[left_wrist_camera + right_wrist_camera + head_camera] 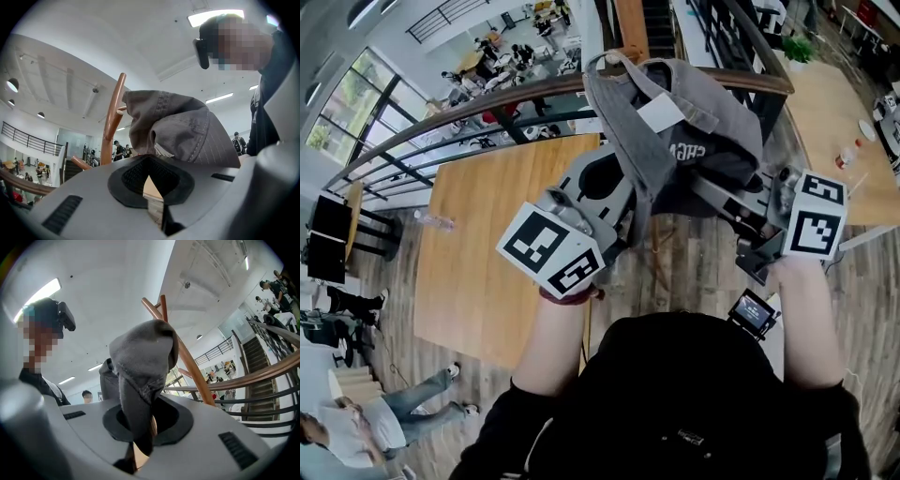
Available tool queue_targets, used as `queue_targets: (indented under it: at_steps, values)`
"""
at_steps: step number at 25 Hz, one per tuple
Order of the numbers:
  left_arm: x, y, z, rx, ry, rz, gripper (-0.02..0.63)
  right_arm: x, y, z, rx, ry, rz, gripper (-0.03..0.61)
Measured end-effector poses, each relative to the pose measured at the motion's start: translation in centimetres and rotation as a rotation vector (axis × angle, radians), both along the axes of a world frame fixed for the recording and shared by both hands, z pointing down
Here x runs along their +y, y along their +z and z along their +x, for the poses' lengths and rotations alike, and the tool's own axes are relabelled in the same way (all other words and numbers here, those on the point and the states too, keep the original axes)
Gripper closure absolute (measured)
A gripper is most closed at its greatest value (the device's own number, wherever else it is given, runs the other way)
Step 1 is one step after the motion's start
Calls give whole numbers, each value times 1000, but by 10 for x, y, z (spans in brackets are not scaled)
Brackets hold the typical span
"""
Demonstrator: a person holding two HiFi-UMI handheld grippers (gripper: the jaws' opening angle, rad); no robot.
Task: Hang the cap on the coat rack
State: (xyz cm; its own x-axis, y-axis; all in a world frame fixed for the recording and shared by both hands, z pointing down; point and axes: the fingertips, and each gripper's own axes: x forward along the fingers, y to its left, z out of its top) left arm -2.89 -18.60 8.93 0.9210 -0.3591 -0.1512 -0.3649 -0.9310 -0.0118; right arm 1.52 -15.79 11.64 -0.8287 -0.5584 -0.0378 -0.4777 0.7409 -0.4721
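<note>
Two holds stretch the grey cap [694,112] open in the air beside the coat rack [114,117]: left gripper [150,161] and right gripper [140,427] each have fingers clamped on its opposite edges, seemingly to drop it over a peg.

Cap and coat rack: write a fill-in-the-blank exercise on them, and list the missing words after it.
1. The cap is ____ in colour.
2. The poles of the coat rack are made of ____.
3. The number of grippers pinching the cap is ____: the left gripper and the right gripper.

Missing words: grey; wood; two.
</note>
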Motion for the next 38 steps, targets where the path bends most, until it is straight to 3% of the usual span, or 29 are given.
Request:
queue_targets:
  at_steps: [14, 22, 29, 33, 38]
  values:
    - [-60, 13, 23, -9, -4, -39, 607, -59, 9, 23, -31, 27, -60, 535]
    - [-66, 36, 32, -29, 0, -68, 607, -65, 31, 31, -52, 51, -109, 535]
    - [-71, 53, 34, -46, -18, -107, 607, -69, 46, 34, -24, 48, -130, 535]
    - [-75, 59, 30, -57, -33, -117, 607, -74, 47, 33, 31, 18, -74, 534]
    - [-77, 102, 36, -86, -26, -219, 607, -78, 75, 42, 90, 35, -84, 534]
